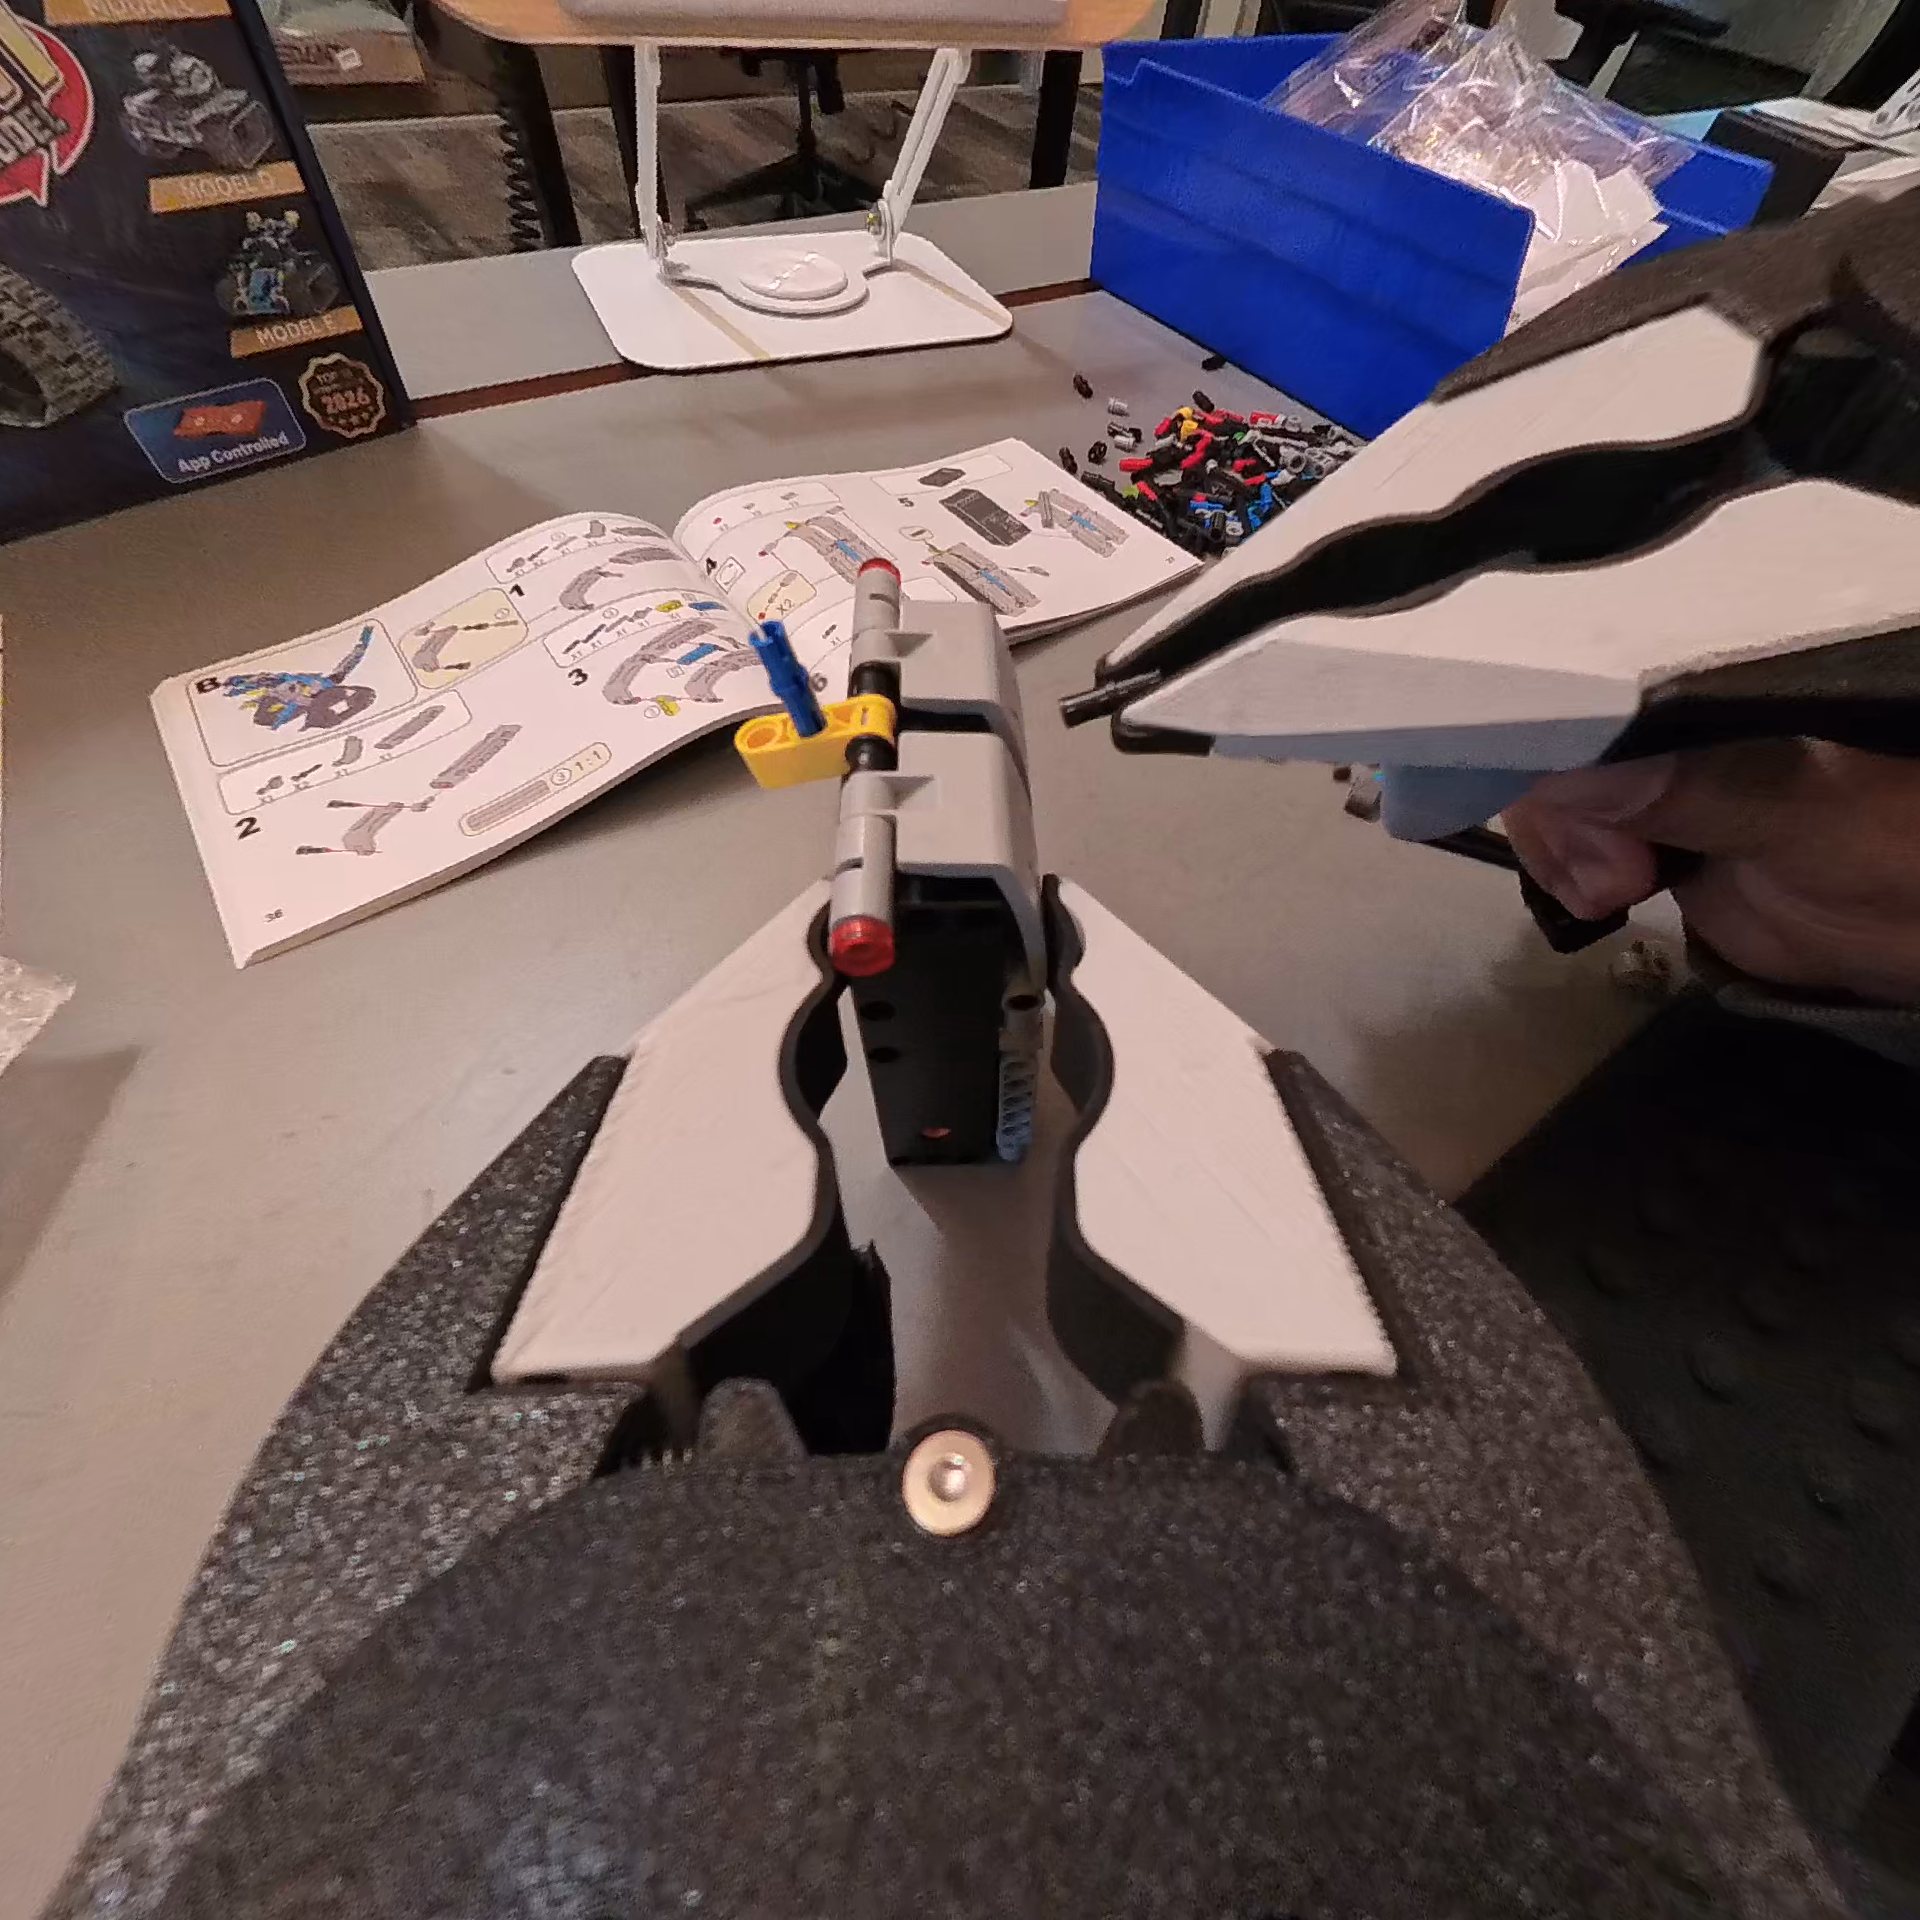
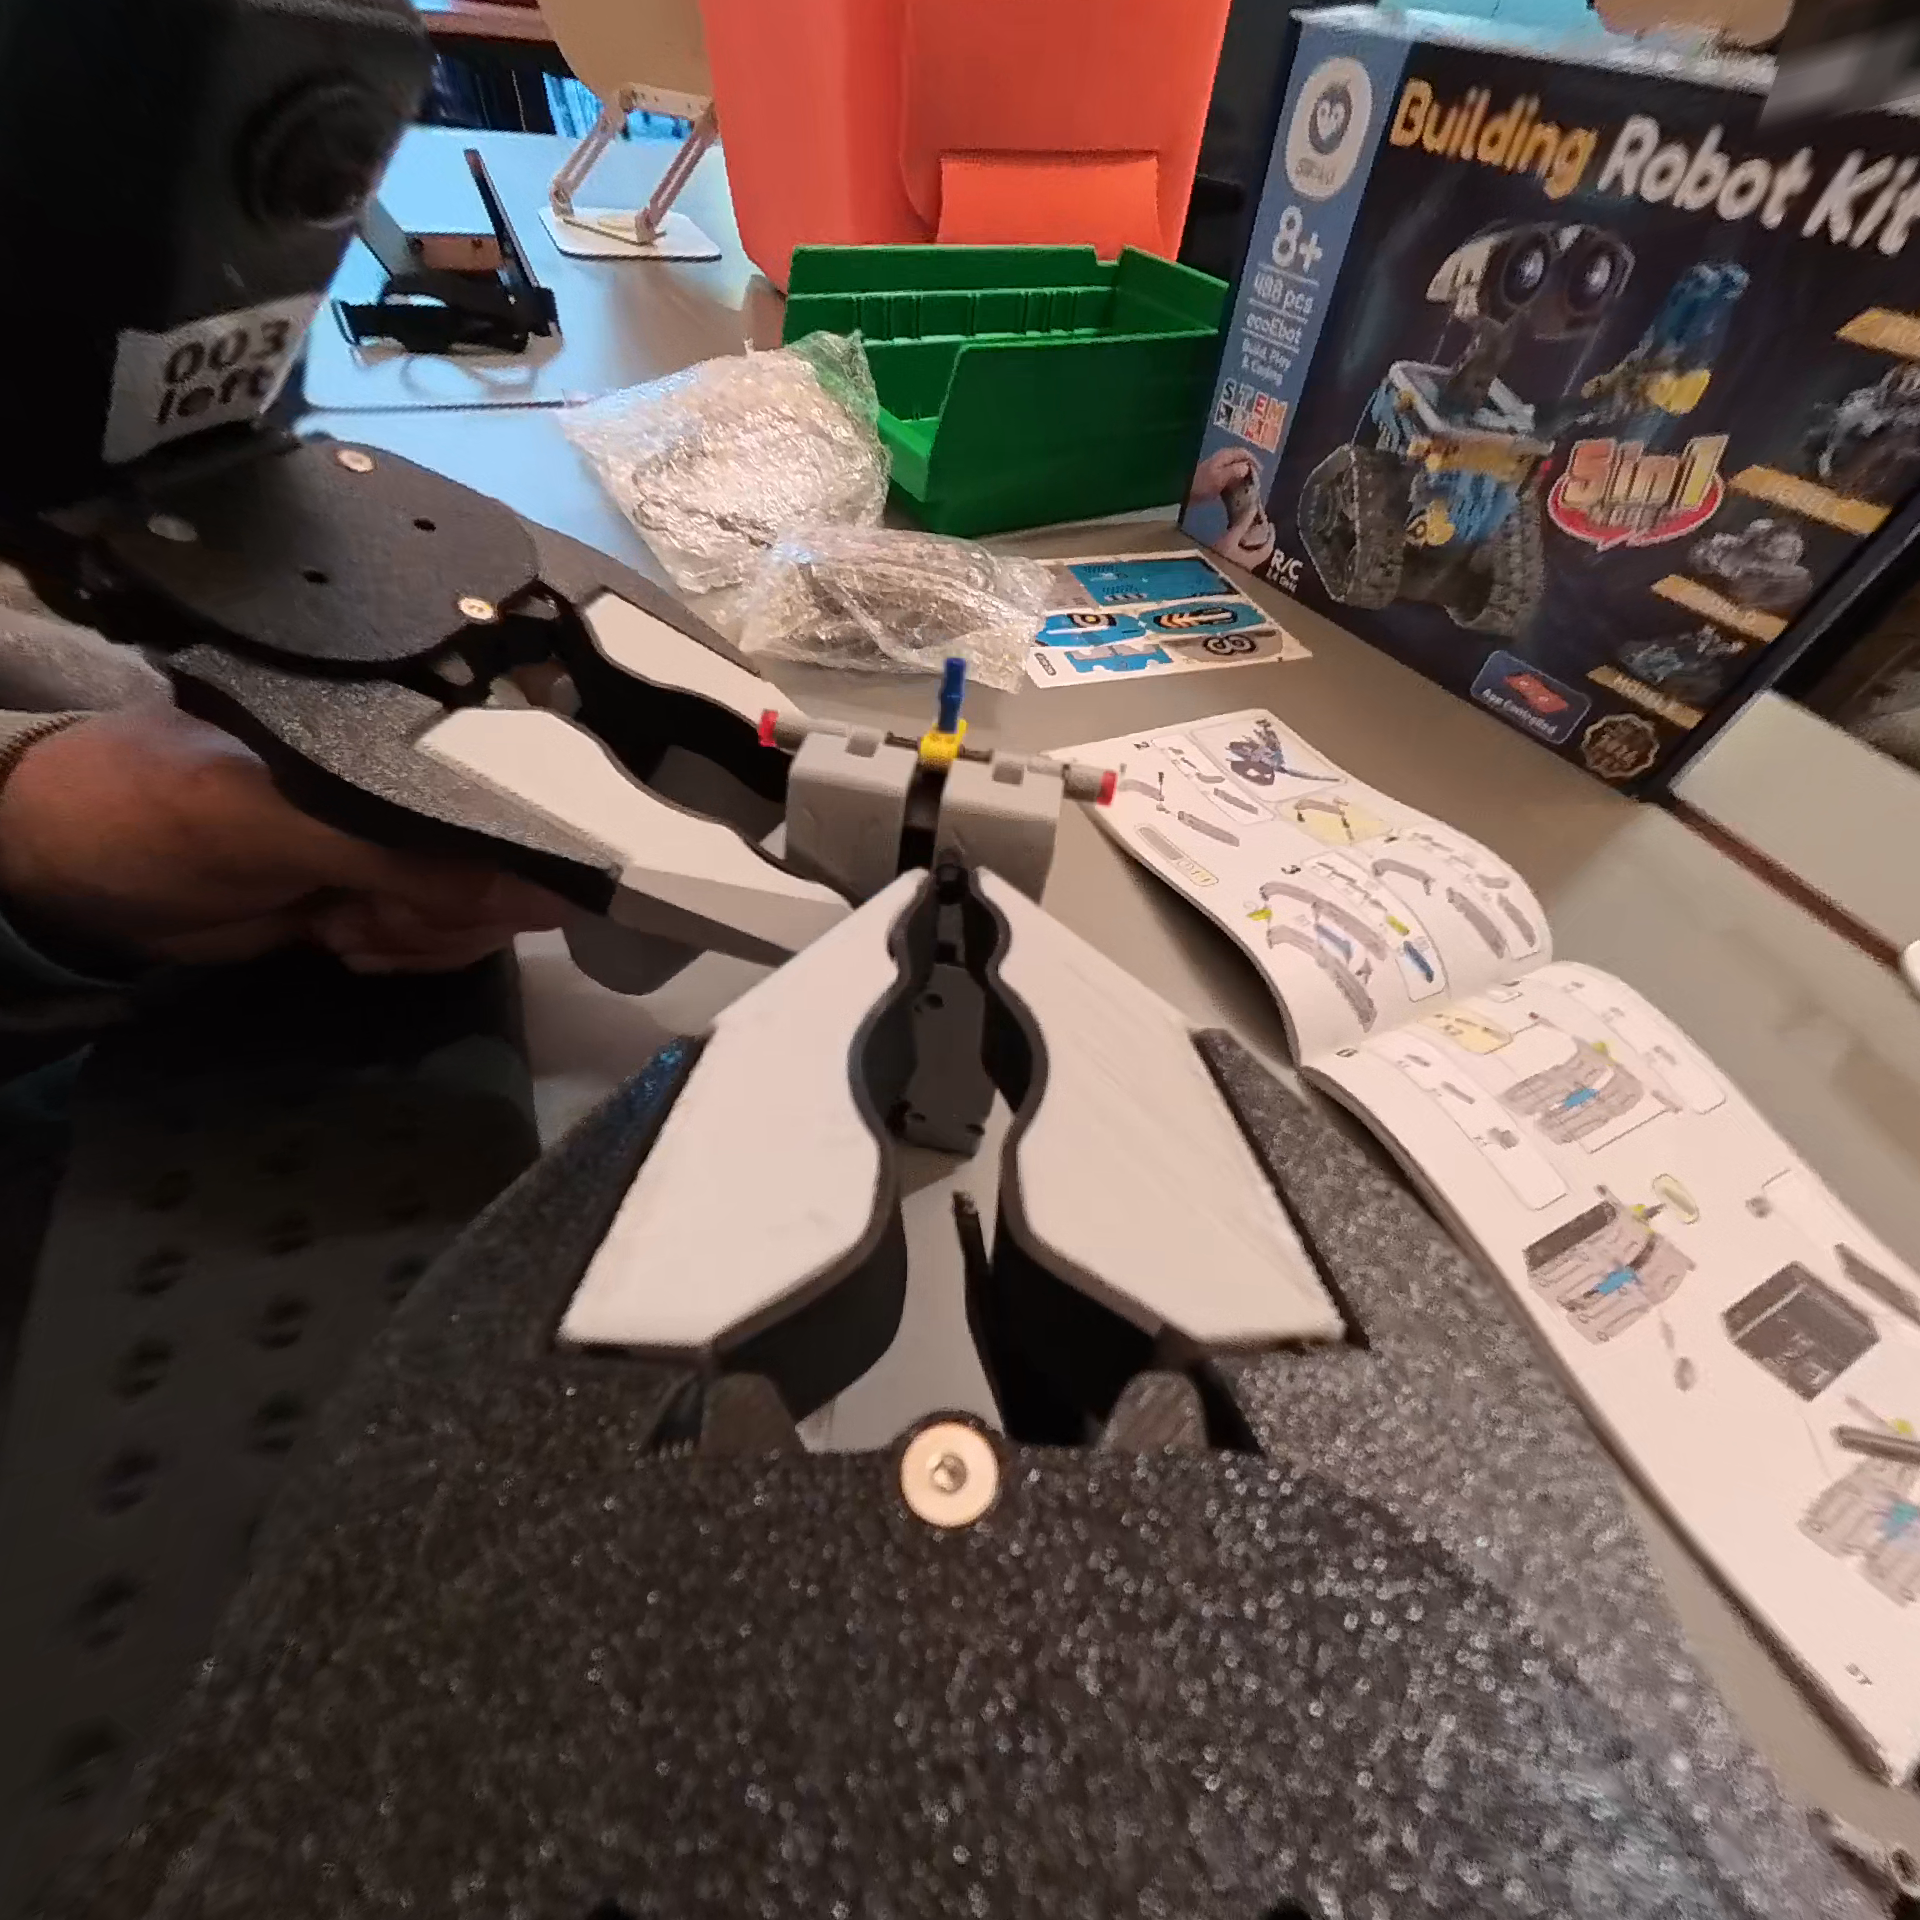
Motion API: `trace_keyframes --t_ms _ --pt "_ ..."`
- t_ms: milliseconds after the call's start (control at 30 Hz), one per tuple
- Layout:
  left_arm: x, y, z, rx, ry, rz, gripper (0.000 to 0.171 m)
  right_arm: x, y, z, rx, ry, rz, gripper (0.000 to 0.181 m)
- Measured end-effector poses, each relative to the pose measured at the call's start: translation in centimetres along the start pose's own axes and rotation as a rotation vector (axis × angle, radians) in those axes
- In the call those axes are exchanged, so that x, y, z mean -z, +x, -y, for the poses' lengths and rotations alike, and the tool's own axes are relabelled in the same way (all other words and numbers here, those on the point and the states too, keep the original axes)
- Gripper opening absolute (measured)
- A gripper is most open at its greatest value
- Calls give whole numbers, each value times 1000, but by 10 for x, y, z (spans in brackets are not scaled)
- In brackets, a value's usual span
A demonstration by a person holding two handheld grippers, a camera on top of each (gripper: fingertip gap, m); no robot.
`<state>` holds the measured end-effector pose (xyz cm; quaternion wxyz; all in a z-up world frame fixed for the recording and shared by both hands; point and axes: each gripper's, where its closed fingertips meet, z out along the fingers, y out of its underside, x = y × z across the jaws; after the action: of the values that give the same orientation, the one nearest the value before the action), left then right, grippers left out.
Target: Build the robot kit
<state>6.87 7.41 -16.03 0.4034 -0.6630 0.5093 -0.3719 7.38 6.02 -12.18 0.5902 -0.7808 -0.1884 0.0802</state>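
Observation:
My left gripper [image 1: 940, 935] is shut on a grey and black block assembly [image 1: 956, 790] and holds it above the table. A grey axle with red ends [image 1: 871, 769] runs along the assembly. It carries a yellow connector [image 1: 805, 732] with a blue pin [image 1: 784, 675]. My right gripper [image 1: 1117, 691] comes in from the right, shut on a small black pin [image 1: 1091, 704] close to the assembly's side. In the right wrist view my right gripper [image 2: 948, 883] points the black pin [image 2: 948, 864] at the gap in the assembly [image 2: 914, 821], which the left gripper [image 2: 805, 810] holds.
An open instruction booklet [image 1: 623, 707] [image 2: 1455, 1039] lies on the grey table. A pile of small parts [image 1: 1205, 468] sits by a blue bin [image 1: 1299, 260]. The kit box [image 2: 1558, 364], a green bin [image 2: 1018, 395], plastic bags [image 2: 790, 499] and a sticker sheet [image 2: 1153, 623] stand farther back. The left gripper's tips are roughly 4 cm from the right gripper's.

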Motion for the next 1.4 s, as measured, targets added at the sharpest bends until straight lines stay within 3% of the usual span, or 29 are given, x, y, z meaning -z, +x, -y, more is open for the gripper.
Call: trace_keyframes --t_ms 233,533,900,1033,1200,1400 --pt "-1 1 0 -5 -3 -6 35 -7 -9 0 302 -43 -79 2" --pt "-1 4 0 31 -5 -60 35 -10 -7 -2 457 -73 -131 2" --pt "0 12 -2 8 -40 -155 34 -6 -9 -1 902 -71 -198 3" --pt "3 14 -4 53 -100 -220 34 -8 -12 0 935 -123 -202 3" --pt "7 26 -6 217 -111 -356 38 -7 -12 -3 732 -220 -94 3" --pt "8 30 -7 183 -99 -359 40 -6 -9 -4 682 -212 -74 3"
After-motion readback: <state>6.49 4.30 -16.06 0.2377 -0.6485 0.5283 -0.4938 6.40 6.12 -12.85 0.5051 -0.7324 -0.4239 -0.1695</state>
